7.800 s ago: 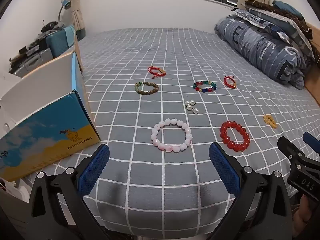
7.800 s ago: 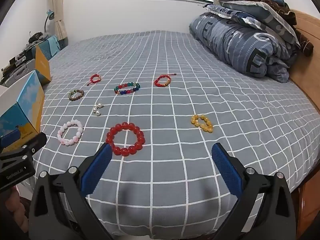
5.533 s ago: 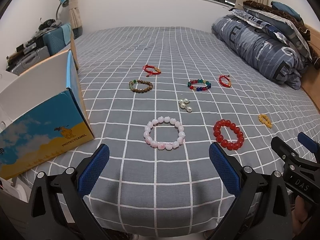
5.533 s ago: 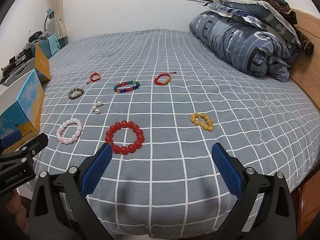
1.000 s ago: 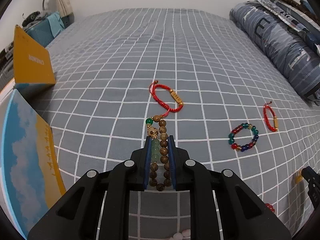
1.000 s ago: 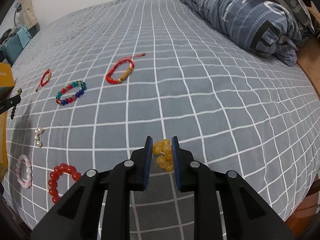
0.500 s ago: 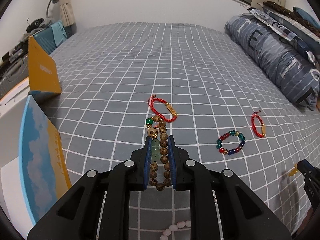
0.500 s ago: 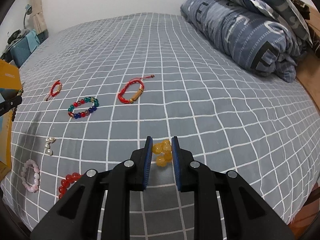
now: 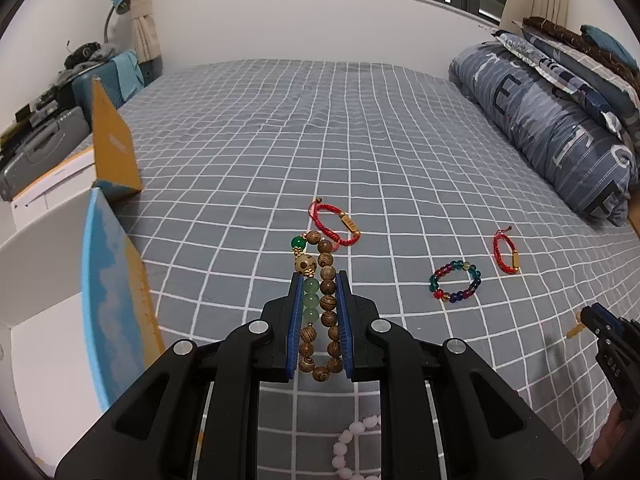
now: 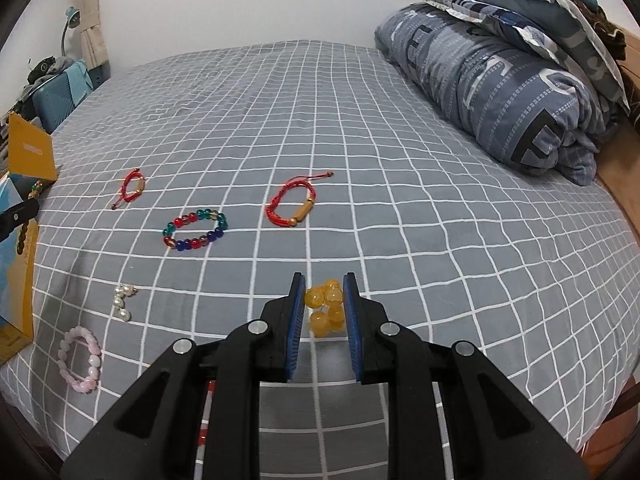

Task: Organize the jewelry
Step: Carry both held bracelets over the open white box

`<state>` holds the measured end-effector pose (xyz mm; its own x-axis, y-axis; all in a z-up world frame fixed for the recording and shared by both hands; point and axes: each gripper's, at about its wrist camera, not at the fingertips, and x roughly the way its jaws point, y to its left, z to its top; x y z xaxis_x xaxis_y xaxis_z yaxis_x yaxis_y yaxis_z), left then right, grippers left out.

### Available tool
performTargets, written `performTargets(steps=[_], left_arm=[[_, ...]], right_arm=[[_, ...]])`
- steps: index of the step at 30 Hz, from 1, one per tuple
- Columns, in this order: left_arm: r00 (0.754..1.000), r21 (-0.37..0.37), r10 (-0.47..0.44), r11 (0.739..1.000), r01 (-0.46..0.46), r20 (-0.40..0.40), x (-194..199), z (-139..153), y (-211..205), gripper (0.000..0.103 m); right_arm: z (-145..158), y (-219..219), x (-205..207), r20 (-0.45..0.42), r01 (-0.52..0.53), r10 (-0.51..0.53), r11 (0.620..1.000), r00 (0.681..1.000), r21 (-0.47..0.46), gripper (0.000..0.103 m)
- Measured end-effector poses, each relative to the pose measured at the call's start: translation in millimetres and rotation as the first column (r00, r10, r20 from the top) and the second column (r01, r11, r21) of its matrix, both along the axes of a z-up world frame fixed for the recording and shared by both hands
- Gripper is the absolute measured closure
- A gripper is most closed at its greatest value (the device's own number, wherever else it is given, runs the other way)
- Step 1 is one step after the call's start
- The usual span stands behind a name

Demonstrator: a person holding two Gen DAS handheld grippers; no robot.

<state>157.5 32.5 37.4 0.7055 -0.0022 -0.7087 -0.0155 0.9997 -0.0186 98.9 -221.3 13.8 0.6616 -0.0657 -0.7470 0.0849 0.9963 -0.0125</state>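
My left gripper [image 9: 319, 280] is shut on a brown wooden bead bracelet [image 9: 326, 296] with green beads, lifted above the grey checked bedspread [image 9: 280, 152]. My right gripper [image 10: 324, 282] is shut on a small yellow bead bracelet [image 10: 326, 308], also raised off the bed. Lying on the bedspread are a multicoloured bead bracelet [image 10: 194, 229], two red cord bracelets [image 10: 291, 201] [image 10: 132, 187], a pearl piece [image 10: 122, 300] and a pink bead bracelet [image 10: 80, 360]. An open blue and yellow box [image 9: 116, 280] stands at the left, close to the left gripper.
A folded blue quilt [image 10: 504, 92] and pillows lie along the right side of the bed. Suitcases and clutter [image 9: 44, 136] stand beyond the box at the left. The wooden bed frame [image 10: 624, 172] runs along the right edge.
Both grippers have risen from the bed with their bracelets and tilted up, so more of the room shows. The left gripper has drawn back toward the box.
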Motion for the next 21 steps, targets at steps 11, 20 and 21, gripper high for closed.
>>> performTargets(steps=[11,20,21], left_arm=[[0.999,-0.008,0.023,1.0,-0.023,0.022,-21.7,25.8,16.2,0.087],[0.998,-0.01,0.055,0.998,-0.055,0.044,-40.0,46.5,33.9,0.087],[0.997,-0.011,0.059,0.998,-0.058,0.044,-41.5,47.9,35.6,0.087]], right_arm=[[23.0,25.8,5.4,0.008,-0.034,0.034,0.999,0.999,0.012,0.084],[50.5,59.5,10.3,0.035,-0.073,0.073,0.997,0.997,0.024,0.084],[51.5,63.7,12.3,0.032,-0.079,0.078,0.997,0.996,0.024,0.084]])
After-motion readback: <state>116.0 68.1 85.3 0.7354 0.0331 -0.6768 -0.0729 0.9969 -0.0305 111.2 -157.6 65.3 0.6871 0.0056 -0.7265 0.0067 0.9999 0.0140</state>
